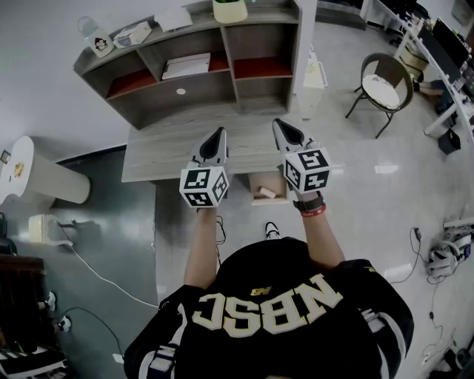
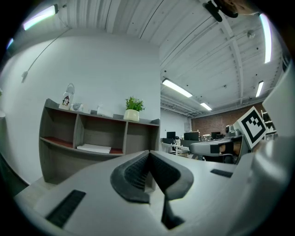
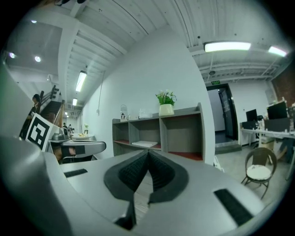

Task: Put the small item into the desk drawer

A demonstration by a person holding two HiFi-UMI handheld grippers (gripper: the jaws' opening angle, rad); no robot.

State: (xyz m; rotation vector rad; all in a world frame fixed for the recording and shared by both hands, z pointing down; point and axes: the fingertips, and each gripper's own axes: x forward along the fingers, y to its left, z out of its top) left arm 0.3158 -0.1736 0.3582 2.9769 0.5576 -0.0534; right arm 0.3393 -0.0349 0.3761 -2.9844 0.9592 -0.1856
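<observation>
In the head view a person holds both grippers level above a grey desk (image 1: 163, 152). Below the desk's front edge an open drawer (image 1: 261, 202) holds a small pale cylinder (image 1: 266, 192). My left gripper (image 1: 221, 132) is over the desktop, left of the drawer, its jaws shut with nothing between them. My right gripper (image 1: 277, 123) hovers over the drawer and partly hides it, also shut and empty. In the left gripper view the left gripper's (image 2: 149, 152) pads meet at the tip. In the right gripper view the right gripper's (image 3: 147, 152) pads also meet.
A grey shelf unit (image 1: 200, 81) stands at the back of the desk with a potted plant (image 1: 229, 10) on top and a white stack (image 1: 187, 65) inside. A chair (image 1: 381, 81) stands on the floor to the right. A round white table (image 1: 29, 174) and cables lie to the left.
</observation>
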